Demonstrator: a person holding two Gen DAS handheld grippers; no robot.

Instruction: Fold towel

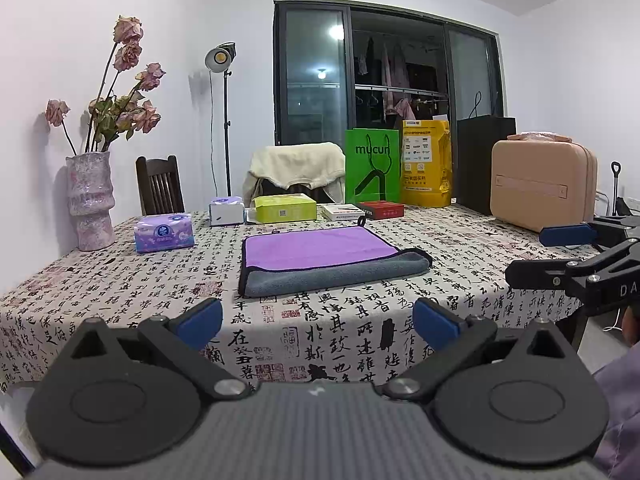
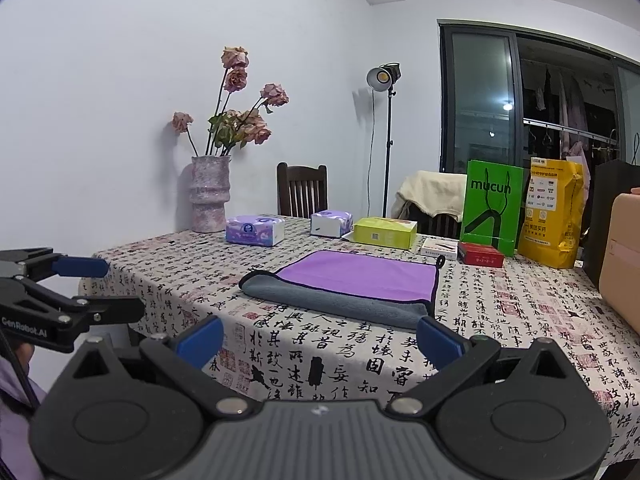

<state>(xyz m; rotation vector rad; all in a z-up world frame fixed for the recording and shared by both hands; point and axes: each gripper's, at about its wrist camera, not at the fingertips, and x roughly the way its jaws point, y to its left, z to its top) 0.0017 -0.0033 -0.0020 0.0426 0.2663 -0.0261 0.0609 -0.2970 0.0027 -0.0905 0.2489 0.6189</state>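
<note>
A towel, purple on top and grey underneath (image 1: 320,258), lies folded on the table with its grey folded edge toward me; it also shows in the right wrist view (image 2: 352,280). A small black loop sits at its far corner (image 1: 362,221). My left gripper (image 1: 318,322) is open and empty, held above the near table edge, short of the towel. My right gripper (image 2: 320,340) is open and empty, also short of the towel. Each gripper shows in the other's view, the right one (image 1: 560,256) and the left one (image 2: 80,284).
The table has a cloth printed with calligraphy (image 1: 120,280). A vase of dried roses (image 1: 90,200), tissue packs (image 1: 164,233), a yellow-green box (image 1: 285,208), small boxes (image 1: 380,210), a green bag (image 1: 373,166), a yellow bag (image 1: 426,162) and a beige case (image 1: 542,182) line the far side.
</note>
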